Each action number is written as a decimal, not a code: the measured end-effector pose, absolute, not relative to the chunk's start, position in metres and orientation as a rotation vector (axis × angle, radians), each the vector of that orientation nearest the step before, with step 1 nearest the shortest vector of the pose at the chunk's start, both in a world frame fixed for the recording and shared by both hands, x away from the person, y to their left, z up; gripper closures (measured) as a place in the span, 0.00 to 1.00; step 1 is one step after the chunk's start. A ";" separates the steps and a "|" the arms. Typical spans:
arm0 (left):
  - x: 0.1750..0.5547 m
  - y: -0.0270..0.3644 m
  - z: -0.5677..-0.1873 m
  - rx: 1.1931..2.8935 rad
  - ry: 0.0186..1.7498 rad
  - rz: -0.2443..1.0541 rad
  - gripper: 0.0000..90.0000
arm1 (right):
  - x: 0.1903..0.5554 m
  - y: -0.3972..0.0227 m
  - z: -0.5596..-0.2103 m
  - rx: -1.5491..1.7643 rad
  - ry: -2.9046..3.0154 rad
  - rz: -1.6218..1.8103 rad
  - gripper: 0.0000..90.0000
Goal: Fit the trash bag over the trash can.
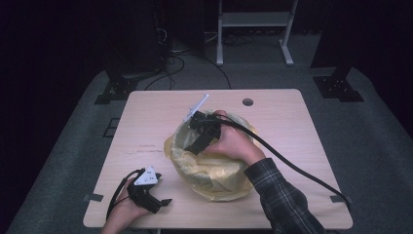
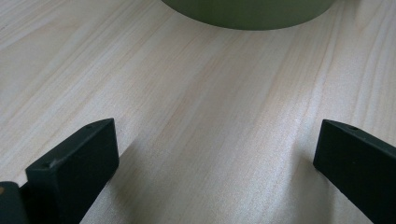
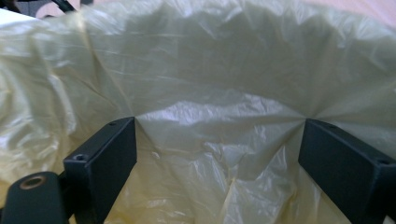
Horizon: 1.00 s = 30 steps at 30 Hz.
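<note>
yellow bag (image 1: pixel 214 170) lines bin (image 2: pixel 247 11); right tongs (image 3: pixel 217 140) inside it, spread wide, bag film between, ungripped. left tongs (image 2: pixel 215 149) released over bench (image 1: pixel 160 126), bin ahead.

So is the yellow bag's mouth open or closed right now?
Open. The yellow bag lines a round bin, its rim spread wide, and the right gripper reaches down into it with jaws apart, plastic stretched between them.

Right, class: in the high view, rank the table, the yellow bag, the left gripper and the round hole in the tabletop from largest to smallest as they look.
1. table
2. yellow bag
3. left gripper, though it sits nearer the camera, which may flatter it
4. round hole
</note>
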State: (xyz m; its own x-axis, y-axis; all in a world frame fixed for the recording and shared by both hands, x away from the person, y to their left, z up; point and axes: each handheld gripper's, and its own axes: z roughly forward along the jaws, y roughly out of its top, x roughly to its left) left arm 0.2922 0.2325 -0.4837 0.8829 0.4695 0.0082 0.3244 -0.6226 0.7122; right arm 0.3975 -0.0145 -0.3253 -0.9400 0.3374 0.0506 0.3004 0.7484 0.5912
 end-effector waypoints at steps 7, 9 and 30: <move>0.292 0.233 -0.484 2.294 0.566 0.249 0.00 | 0.394 -0.008 -0.324 0.490 2.857 0.902 0.11; 0.292 0.233 -0.484 2.294 0.567 0.248 0.00 | 0.392 -0.010 -0.319 0.474 2.828 0.929 0.10; 0.294 0.232 -0.484 2.298 0.554 0.244 0.00 | 0.362 -0.097 -0.264 0.542 2.647 1.141 0.00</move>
State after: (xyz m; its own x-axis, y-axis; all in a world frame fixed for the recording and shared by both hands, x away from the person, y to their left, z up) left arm 0.2940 0.2320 -0.4836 0.8884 0.4590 0.0091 0.3170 -0.6277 0.7110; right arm 0.3620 -0.0973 -0.2635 -0.9107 0.4107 -0.0448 0.2494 0.6331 0.7328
